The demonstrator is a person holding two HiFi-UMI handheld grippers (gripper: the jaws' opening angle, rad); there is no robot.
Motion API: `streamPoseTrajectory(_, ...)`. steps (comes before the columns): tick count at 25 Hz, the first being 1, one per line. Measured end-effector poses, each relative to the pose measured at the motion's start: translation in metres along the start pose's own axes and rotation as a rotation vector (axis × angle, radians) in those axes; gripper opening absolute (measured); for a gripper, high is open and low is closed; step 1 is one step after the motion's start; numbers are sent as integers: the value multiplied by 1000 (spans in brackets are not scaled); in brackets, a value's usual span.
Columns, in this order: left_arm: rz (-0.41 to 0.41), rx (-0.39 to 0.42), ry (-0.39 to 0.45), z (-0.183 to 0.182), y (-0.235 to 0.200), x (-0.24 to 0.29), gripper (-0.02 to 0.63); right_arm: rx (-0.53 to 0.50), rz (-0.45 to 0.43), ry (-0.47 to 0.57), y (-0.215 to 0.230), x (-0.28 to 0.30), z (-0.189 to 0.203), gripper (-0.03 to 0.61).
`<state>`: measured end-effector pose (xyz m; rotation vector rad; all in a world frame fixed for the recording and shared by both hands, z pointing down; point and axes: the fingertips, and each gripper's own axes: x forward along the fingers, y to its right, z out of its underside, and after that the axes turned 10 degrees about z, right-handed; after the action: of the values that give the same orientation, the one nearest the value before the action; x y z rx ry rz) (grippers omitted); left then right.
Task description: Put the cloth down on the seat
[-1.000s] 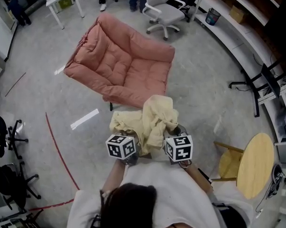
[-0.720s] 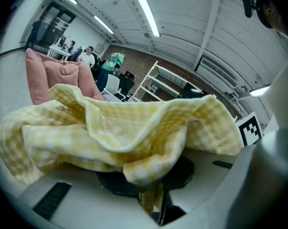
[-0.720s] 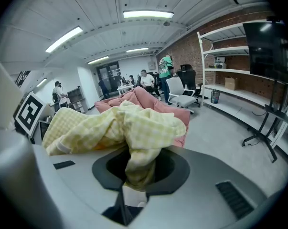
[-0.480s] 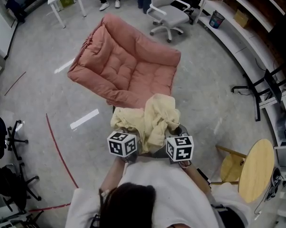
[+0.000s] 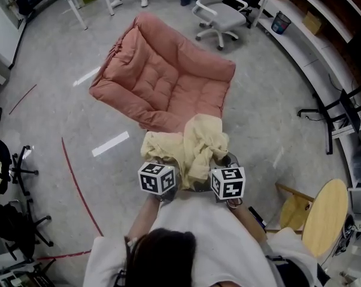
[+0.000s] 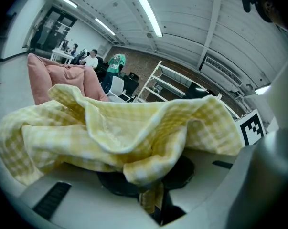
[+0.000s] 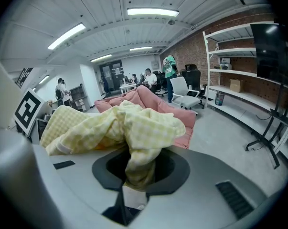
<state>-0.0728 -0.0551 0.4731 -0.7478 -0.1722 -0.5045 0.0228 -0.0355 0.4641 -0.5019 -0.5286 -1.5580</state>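
Your left gripper (image 6: 153, 203) has its jaws squeezed almost together on a pinch of the yellow checked cloth (image 6: 134, 132). A narrow tail of fabric runs down into the slot between them, and the rest piles up right over the gripper's nose. It's the same on your right gripper (image 7: 129, 194): the jaws are nearly closed with a twisted bit of the cloth clamped in the gap, and the bulk sits just beyond and a little to the left.

From the head view, the cloth (image 5: 189, 145) is a loose bundle hanging between the two marker cubes and spilling out on their far side, so it's off the floor and in your grip on both ends. Its far edge lines up with the near edge of the pink cushioned seat (image 5: 168, 79), but you can't tell from here whether they actually touch. Most of the seat's padding is beyond the cloth, far and slightly left.

Further out, there's a grey office chair (image 5: 219, 14) on the far side of the seat, shelving (image 5: 306, 40) along the right, a round wooden table (image 5: 325, 217) near right, and a red line on the floor (image 5: 78, 190) at left.
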Motion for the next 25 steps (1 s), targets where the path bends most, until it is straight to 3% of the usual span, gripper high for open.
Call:
streamPoseTrajectory(10, -33, -4, 32, -31, -26, 19, 92, -25, -31, 12, 6, 37, -32, 84)
streamPoseTrajectory(25, -61, -30, 16, -80, -70, 96, 92, -34, -48, -29, 54, 118, -75, 84)
